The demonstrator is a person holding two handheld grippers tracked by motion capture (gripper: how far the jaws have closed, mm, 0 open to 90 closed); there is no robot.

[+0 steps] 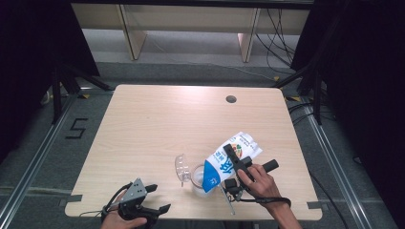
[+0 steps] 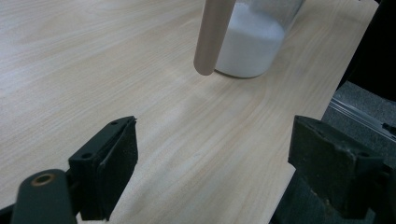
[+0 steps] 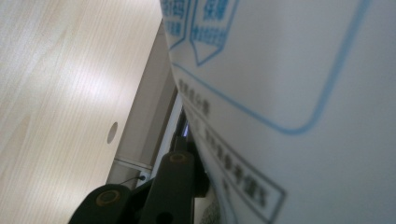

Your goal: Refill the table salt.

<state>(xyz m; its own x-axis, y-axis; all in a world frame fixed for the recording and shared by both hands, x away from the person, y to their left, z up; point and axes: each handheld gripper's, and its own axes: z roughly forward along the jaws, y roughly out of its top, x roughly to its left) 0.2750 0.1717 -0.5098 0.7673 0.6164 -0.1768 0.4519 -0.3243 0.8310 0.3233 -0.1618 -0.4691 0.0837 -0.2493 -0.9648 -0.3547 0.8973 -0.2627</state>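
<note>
A white and blue pouch [image 1: 216, 167] is tilted with its blue end down over a clear jar [image 1: 197, 179] near the table's front edge. My right gripper [image 1: 231, 155] is shut on the pouch, one black jaw lying across its top face. In the right gripper view the pouch's printed white side [image 3: 303, 70] is very close, with one finger [image 3: 175, 182] against it. My left gripper [image 1: 161, 197] rests open at the front left with nothing between its jaws. In the left gripper view [image 2: 219, 168] it faces the jar [image 2: 252, 46], which holds white powder, and a pale wooden rod [image 2: 212, 37] in front of it.
A clear plastic lid [image 1: 181, 167] stands on edge just left of the jar. A thin stick [image 1: 228, 200] lies by the front edge under my right hand. The wooden table [image 1: 157, 124] has a cable hole [image 1: 231, 99] at the back right. Dark stands flank the table.
</note>
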